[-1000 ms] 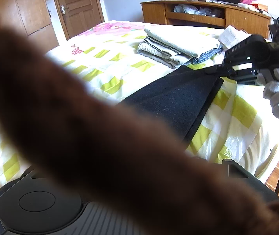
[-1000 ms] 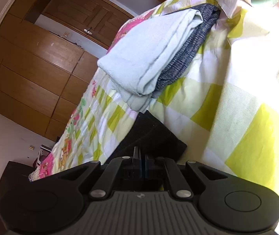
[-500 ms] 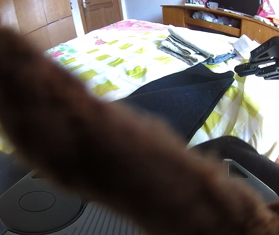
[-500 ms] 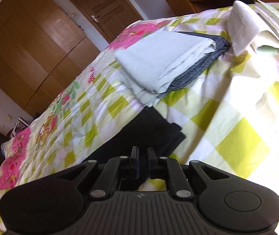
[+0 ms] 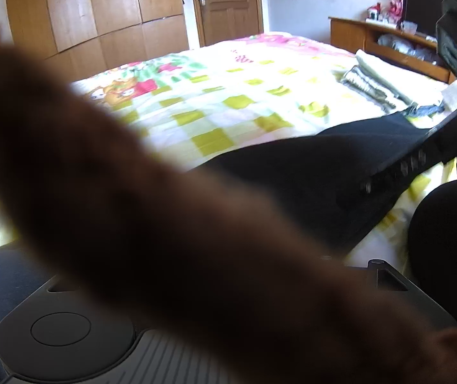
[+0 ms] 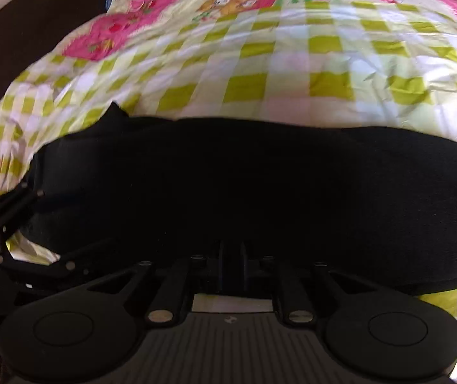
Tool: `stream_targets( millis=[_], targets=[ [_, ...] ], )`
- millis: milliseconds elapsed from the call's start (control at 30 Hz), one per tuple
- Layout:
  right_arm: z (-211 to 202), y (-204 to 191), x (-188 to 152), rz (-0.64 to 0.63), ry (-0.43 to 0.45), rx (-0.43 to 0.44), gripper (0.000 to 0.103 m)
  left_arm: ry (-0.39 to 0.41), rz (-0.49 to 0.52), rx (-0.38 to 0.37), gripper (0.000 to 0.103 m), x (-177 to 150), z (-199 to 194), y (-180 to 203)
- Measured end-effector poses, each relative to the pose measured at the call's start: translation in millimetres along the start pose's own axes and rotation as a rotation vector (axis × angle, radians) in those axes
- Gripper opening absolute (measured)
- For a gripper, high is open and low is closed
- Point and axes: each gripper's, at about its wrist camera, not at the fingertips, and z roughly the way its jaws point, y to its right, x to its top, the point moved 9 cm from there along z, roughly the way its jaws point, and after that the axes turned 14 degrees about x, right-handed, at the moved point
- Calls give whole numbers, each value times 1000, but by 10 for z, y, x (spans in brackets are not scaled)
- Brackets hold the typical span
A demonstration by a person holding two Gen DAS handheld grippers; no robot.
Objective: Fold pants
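Black pants (image 6: 260, 185) lie flat in a long band across the checked bedsheet (image 6: 292, 64), seen also in the left wrist view as pants (image 5: 292, 176). My right gripper (image 6: 231, 256) sits at their near edge, fingers close together, shut, nothing clearly pinched. In the left wrist view my right gripper (image 5: 388, 176) hovers low over the pants' right half. A blurred brown furry band (image 5: 164, 224) covers the left lens and hides the left fingers. Black bars of my left gripper (image 6: 17, 203) show at the pants' left end.
A stack of folded clothes (image 5: 385, 86) rests on the bed beyond the pants' far end. A wooden cabinet (image 5: 388, 41), a door (image 5: 228, 3) and wardrobes (image 5: 100, 16) line the room. Something dark and rounded (image 5: 443, 240) sits by the bed's near right edge.
My right gripper has left the pants' far end by the folded stack and swung to face across their middle. The left view has turned left. The brown band still blocks it.
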Motion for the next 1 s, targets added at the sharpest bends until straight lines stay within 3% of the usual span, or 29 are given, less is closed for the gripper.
stream_targets(
  millis=[100,267,433,533,600,700,733,867,1000],
  targets=[
    [105,-65,-154,-102,-94,-27,28,-32,46,-40,76,-81,19,26],
    [178,-103,-296,-109,-212,12,29,-171,117,-98,76,-338,208,199],
    [24,-294,-144,-212,-118,16,29,-98,79,-124,76,-222,-4,110],
    [77,-359,36,-192,-31,65,29,-76,42,-93,79,-153,8,-18],
    [233,-287,65,-175,-47,52,29,-119,36,-81,80,-222,127,-68],
    [418,-201,-13,-158,-165,54,29,-255,30,-140,81,-461,272,-73],
    [397,-217,19,-159,-173,70,29,-252,36,-147,81,-508,259,-90],
    [263,-433,616,-187,-54,204,29,-189,-27,-169,81,-466,137,-232],
    [663,-581,1239,-281,7,269,45,-130,-143,-141,81,-352,121,-486]
  ],
)
